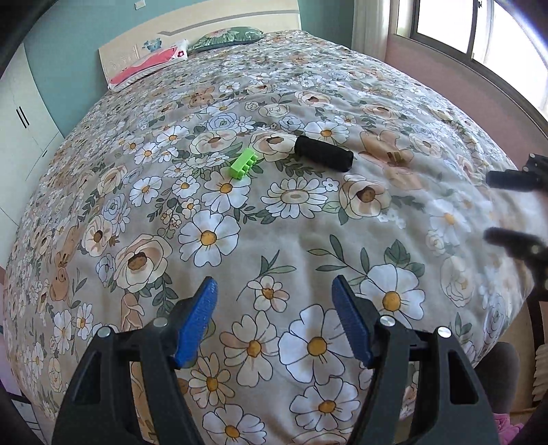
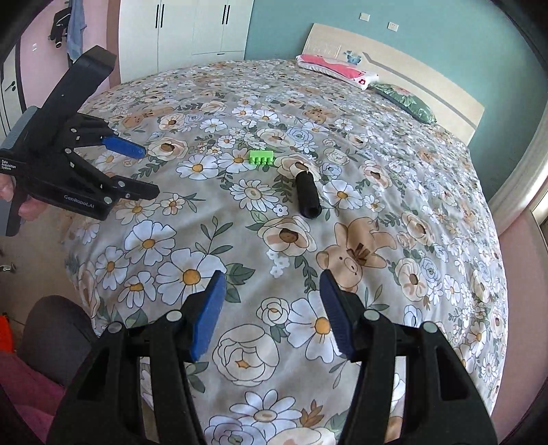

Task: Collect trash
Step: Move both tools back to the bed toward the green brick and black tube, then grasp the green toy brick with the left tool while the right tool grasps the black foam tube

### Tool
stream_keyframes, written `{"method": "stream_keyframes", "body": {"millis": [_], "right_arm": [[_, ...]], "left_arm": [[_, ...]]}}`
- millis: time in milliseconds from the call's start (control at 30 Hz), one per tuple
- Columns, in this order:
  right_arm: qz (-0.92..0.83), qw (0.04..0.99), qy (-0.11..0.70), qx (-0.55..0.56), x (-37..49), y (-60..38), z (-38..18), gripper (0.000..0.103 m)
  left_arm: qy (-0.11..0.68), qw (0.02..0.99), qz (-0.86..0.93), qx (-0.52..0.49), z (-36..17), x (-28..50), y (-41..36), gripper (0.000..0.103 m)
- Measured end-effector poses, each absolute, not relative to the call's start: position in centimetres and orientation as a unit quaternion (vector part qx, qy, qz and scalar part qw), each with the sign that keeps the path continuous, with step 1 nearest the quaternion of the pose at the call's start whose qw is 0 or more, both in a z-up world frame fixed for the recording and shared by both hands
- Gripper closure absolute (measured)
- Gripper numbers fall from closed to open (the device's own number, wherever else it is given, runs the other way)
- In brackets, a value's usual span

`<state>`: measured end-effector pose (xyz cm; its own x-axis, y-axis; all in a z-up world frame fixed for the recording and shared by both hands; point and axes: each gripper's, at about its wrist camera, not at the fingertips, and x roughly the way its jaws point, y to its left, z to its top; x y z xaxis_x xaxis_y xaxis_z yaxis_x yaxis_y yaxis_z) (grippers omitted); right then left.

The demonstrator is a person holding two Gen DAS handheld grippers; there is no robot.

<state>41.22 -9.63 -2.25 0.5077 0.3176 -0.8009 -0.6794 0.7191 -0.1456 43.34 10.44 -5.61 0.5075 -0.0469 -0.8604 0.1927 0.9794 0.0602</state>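
A black roll (image 1: 324, 153) lies on its side on the floral bedspread (image 1: 291, 239), with a green toy brick (image 1: 244, 163) just to its left. In the right wrist view the black roll (image 2: 307, 199) lies ahead of my fingers and the green brick (image 2: 261, 157) lies beyond it. My left gripper (image 1: 274, 291) is open and empty, hovering above the bed short of both objects; it also shows in the right wrist view (image 2: 149, 171). My right gripper (image 2: 272, 282) is open and empty above the bed; it shows at the right edge of the left wrist view (image 1: 489, 208).
A pink and white pillow (image 1: 147, 65) and a green leafy pillow (image 1: 227, 37) lie against the headboard (image 1: 219, 20). White wardrobes (image 2: 185, 30) stand beyond the bed. A window (image 1: 479, 27) is at the right. A dark chair (image 2: 58, 335) stands beside the bed.
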Motion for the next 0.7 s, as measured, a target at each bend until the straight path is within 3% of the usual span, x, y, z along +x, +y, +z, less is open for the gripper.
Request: {"method": "stream_keyframes", "body": {"millis": [700], "right_arm": [[0.291, 0.813, 0.474, -0.171, 60.0, -3.2, -11.4, 0.045]], "left_arm": [[0.509, 0.855, -0.075, 0.068, -14.0, 61.8, 12.3, 0.032]]}}
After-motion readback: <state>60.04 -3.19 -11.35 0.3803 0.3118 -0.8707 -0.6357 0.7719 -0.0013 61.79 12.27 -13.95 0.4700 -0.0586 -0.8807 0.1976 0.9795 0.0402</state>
